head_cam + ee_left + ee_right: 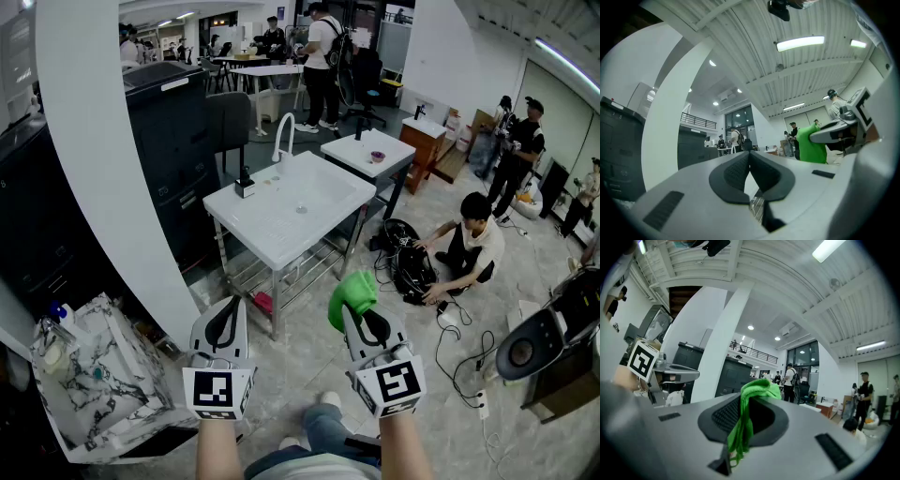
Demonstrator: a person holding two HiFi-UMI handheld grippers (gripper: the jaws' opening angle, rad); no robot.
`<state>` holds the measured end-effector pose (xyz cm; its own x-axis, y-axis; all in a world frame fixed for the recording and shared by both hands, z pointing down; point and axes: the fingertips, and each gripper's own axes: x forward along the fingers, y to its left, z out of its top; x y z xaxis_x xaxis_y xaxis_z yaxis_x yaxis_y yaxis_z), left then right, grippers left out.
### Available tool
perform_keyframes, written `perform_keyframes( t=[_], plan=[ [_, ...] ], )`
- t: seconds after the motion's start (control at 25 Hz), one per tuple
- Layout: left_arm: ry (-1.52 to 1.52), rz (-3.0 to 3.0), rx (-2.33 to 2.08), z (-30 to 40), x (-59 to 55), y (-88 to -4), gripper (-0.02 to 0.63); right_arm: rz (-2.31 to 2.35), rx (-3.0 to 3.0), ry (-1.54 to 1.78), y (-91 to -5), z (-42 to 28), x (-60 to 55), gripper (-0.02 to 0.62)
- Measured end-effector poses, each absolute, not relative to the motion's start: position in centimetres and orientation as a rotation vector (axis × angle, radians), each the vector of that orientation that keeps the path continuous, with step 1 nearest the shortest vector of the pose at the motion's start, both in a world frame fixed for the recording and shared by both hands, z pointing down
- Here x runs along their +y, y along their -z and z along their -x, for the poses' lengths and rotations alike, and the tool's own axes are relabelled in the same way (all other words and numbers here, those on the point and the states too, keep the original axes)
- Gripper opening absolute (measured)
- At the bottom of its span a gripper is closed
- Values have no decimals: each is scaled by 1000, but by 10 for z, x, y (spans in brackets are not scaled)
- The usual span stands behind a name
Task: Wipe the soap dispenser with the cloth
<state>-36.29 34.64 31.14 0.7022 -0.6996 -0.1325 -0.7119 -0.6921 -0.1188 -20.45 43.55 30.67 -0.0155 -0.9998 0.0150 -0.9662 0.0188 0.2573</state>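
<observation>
My right gripper (362, 314) was clamped on the green cloth (352, 292), low centre of the head view, and my left gripper (223, 326) was closed on nothing. The dispenser (245, 184) stood well away, upper centre, on the left corner of the sink (281, 246). The cloth looked soft and limp. I judged the dispenser light and tippy, best steadied by its body.

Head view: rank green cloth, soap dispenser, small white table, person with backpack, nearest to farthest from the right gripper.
1. green cloth, in the right gripper
2. soap dispenser, left corner of sink
3. small white table, behind sink
4. person with backpack, far back
</observation>
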Motion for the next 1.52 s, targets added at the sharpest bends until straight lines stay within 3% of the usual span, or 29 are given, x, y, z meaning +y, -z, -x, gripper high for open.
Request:
perform_keyframes(
  t=[0.44, 1.08, 1.52],
  plan=[
    [-83, 2748, 1173, 326, 288, -320, 15, -2073, -2119, 244, -316, 163, 376, 48],
    [-58, 2700, 1333, 192, 138, -309, 15, -2014, -2263, 183, -310, 11, 214, 49],
    [-19, 2633, 1512, 170, 75, -319, 15, -1850, -2365, 154, -324, -27, 137, 49]
  ],
)
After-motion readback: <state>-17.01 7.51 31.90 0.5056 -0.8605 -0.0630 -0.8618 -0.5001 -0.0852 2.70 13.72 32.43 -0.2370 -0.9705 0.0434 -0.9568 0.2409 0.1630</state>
